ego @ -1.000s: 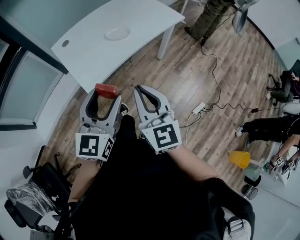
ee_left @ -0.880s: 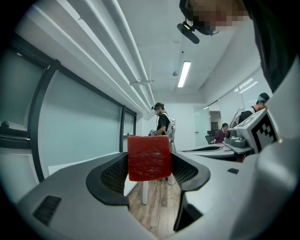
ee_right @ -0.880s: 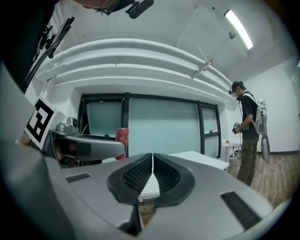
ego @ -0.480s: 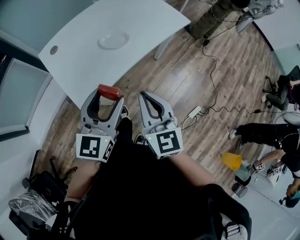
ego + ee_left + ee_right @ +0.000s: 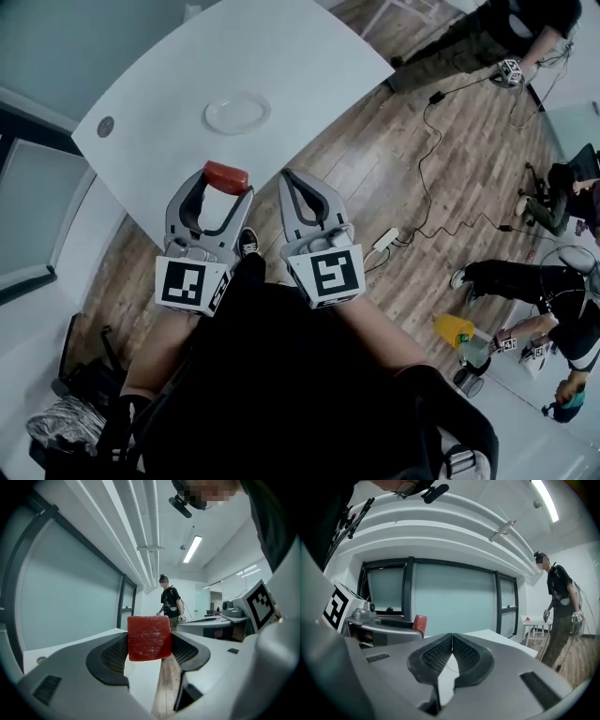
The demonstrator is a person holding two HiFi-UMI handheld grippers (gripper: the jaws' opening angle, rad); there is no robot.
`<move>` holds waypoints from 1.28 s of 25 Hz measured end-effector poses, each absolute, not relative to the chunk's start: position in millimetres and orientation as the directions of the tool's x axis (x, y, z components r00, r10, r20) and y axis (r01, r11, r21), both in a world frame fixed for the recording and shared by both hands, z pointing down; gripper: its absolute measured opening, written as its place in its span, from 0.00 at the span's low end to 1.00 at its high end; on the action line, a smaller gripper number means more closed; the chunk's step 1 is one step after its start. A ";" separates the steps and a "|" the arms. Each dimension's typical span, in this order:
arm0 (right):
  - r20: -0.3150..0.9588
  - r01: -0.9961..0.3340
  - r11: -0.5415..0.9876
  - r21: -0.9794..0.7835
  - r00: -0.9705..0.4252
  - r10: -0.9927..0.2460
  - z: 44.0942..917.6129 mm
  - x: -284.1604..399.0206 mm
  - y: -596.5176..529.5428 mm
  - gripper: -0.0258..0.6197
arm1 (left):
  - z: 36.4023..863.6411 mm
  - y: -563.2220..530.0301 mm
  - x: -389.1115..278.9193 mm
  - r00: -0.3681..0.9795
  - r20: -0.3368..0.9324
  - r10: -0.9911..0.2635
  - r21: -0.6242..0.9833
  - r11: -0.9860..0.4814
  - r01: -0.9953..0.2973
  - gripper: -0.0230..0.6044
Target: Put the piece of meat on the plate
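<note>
A red block of meat [image 5: 226, 176] [image 5: 149, 637] is clamped between the tips of my left gripper [image 5: 223, 184], which is shut on it and hovers at the near edge of the white table [image 5: 169, 103]. The meat also shows as a red bit at the left of the right gripper view [image 5: 420, 622]. A small white plate [image 5: 237, 112] lies on the table, beyond the meat and slightly right. My right gripper [image 5: 292, 178] [image 5: 452, 641] is shut with nothing in it, held beside the left one over the wooden floor.
A grommet hole [image 5: 105, 127] marks the table's left part. Cables and a power strip [image 5: 384, 240] lie on the floor to the right. People stand or sit at the right [image 5: 525, 281]; another person [image 5: 168, 603] stands far ahead. A yellow cup [image 5: 453, 329] sits lower right.
Both grippers have come closer to the table, and the plate now lies nearer the meat. The left gripper still holds the meat; the right stays shut.
</note>
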State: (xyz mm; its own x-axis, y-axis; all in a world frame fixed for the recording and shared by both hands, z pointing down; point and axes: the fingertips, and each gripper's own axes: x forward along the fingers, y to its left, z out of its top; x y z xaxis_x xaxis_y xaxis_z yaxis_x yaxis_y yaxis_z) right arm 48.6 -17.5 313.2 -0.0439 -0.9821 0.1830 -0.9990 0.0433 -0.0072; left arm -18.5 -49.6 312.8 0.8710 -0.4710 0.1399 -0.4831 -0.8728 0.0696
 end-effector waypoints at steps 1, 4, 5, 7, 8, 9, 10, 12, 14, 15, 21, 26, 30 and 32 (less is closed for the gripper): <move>0.189 -0.999 0.047 0.006 -0.045 -0.981 314.1 47.2 -25.2 0.05 | 312.5 -57.1 -17.6 0.874 0.137 -0.467 0.069 -0.875 -0.478 0.49; 0.185 -0.998 0.051 0.034 -0.044 -0.982 311.0 40.9 -39.3 0.05 | 308.8 -72.5 -16.5 0.882 0.125 -0.455 0.061 -0.883 -0.465 0.49; 0.182 -0.998 0.045 0.036 -0.037 -0.983 309.5 40.2 -41.5 0.04 | 307.2 -75.8 -16.0 0.884 0.120 -0.452 0.057 -0.886 -0.461 0.49; 0.184 -0.999 0.025 0.035 -0.018 -0.983 308.8 41.6 -44.5 0.04 | 305.1 -80.5 -15.9 0.886 0.114 -0.449 0.057 -0.888 -0.457 0.49; 0.190 -0.999 0.015 0.037 -0.008 -0.982 309.7 43.2 -45.5 0.05 | 304.9 -82.0 -16.9 0.886 0.111 -0.449 0.059 -0.887 -0.457 0.49; 0.198 -0.999 0.008 0.042 0.001 -0.980 311.0 45.1 -46.8 0.05 | 305.2 -83.6 -18.5 0.886 0.109 -0.451 0.062 -0.886 -0.459 0.49; 0.204 -0.999 0.005 0.048 0.005 -0.979 312.2 47.1 -48.7 0.04 | 306.0 -85.7 -20.4 0.884 0.109 -0.455 0.064 -0.884 -0.463 0.49; 0.209 -0.998 0.008 0.055 0.004 -0.978 312.8 49.9 -52.9 0.05 | 309.2 -90.8 -24.2 0.878 0.114 -0.465 0.070 -0.878 -0.474 0.49; 0.211 -0.998 0.018 0.055 -0.006 -0.978 312.2 50.5 -54.3 0.05 | 312.7 -93.4 -27.9 0.867 0.125 -0.482 0.078 -0.866 -0.493 0.49; 0.212 -0.998 0.027 0.054 -0.015 -0.977 312.4 50.7 -55.7 0.04 | 313.8 -94.4 -29.2 0.860 0.130 -0.494 0.080 -0.859 -0.505 0.49; 0.245 -0.988 0.145 0.052 -0.128 -0.961 329.4 61.2 -87.1 0.05 | 330.3 -113.0 -18.1 0.807 0.164 -0.568 0.093 -0.805 -0.585 0.49; 0.256 -0.970 0.236 0.054 -0.215 -0.943 333.9 78.3 -112.6 0.04 | 340.0 -124.6 -1.7 0.755 0.216 -0.619 0.077 -0.760 -0.645 0.49; 0.289 -0.952 0.305 0.040 -0.281 -0.915 350.1 98.3 -136.9 0.04 | 353.1 -146.9 15.4 0.697 0.250 -0.672 0.071 -0.706 -0.705 0.49; 0.314 -0.942 0.336 0.024 -0.312 -0.897 362.9 103.5 -146.2 0.04 | 364.9 -154.1 19.1 0.669 0.276 -0.690 0.066 -0.680 -0.730 0.49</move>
